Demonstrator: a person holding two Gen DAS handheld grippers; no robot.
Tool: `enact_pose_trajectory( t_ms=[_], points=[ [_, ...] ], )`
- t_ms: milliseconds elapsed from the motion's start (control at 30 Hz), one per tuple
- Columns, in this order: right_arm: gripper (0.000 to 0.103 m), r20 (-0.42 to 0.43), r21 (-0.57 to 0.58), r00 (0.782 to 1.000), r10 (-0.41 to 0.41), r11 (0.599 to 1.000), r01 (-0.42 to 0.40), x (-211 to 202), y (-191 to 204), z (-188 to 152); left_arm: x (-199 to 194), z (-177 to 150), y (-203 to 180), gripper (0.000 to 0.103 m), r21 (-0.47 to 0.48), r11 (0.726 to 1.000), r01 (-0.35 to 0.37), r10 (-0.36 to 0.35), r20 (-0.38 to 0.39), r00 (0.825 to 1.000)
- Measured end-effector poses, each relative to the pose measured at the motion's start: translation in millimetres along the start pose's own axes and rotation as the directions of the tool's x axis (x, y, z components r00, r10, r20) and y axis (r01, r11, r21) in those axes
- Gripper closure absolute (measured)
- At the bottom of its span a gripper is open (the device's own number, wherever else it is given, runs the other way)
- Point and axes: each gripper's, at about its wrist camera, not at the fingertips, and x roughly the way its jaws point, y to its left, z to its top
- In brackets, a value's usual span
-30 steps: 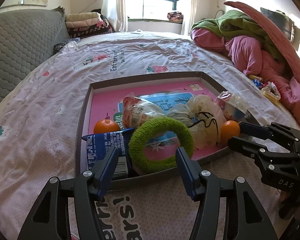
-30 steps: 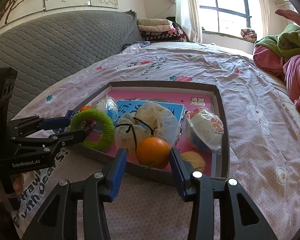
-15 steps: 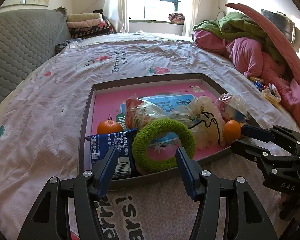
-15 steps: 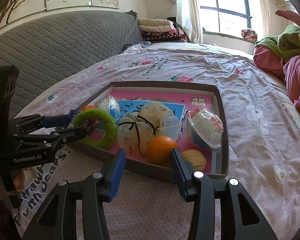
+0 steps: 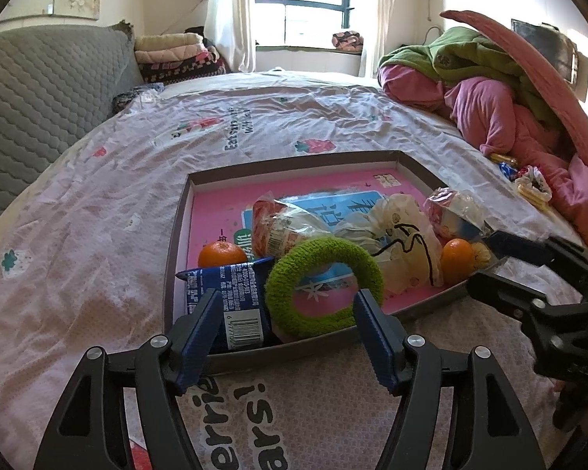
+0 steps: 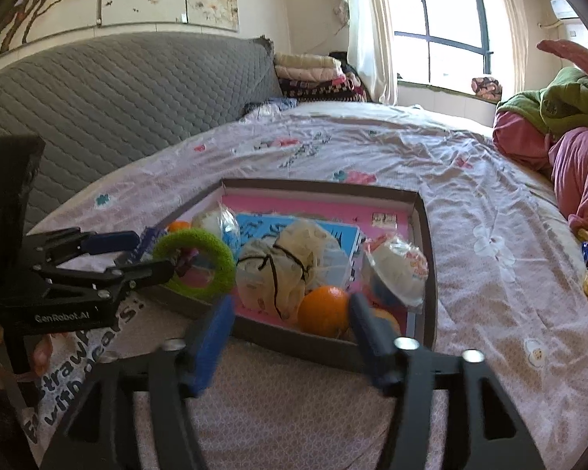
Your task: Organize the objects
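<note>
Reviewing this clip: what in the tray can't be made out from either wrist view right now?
- Small yellowish item in the right wrist view: half hidden behind the right gripper's finger; identity unclear.
- Blue snack packet in the left wrist view: lower end covered by the left gripper's finger and the tray wall.
- Tied plastic bag: contents not visible through the film.

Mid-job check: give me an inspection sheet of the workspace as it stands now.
Surface: bedsheet printed with strawberries, wrinkled.
Job's things: shallow box holds green ring, blue packet, two oranges, wrapped snack bags.
Clutter: snack wrappers beside the pink and green bedding heap.
Grippers: left gripper and right gripper both opening, pads pressing nothing.
Cables: nothing seen.
Surroundings: grey quilted headboard, window, folded blankets.
</note>
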Motion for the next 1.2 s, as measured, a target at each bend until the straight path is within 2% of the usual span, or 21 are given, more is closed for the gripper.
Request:
enact_pose_trajectory(
  t_ms=[333,500,867,1200],
  points=[
    [0.034,0.059,-0.03,0.998,-0.006,1.0,0.007,-13,7,5,-10,1,0,0.027,-0.001,1.0,-0.017,0.017,0.044,0.999],
    [0.027,0.078,-0.038,0.997,-0.004,0.999,0.008,-16,9,5,-15,1,2,0.026,-0.011,1.0,-0.024,0.025,0.058,0.998],
    [0.024,0.146,-0.059,0.989,-0.027,0.998,0.036,-27,13,6,-28,3,5,0.025,-0.045,0.998,-0.039,0.044,0.11,0.993],
    [0.022,0.18,-0.021,0.981,-0.076,0.996,0.081,-33,13,5,-41,0,5,0.025,-0.081,0.995,-0.06,0.071,0.141,0.987]
  ],
)
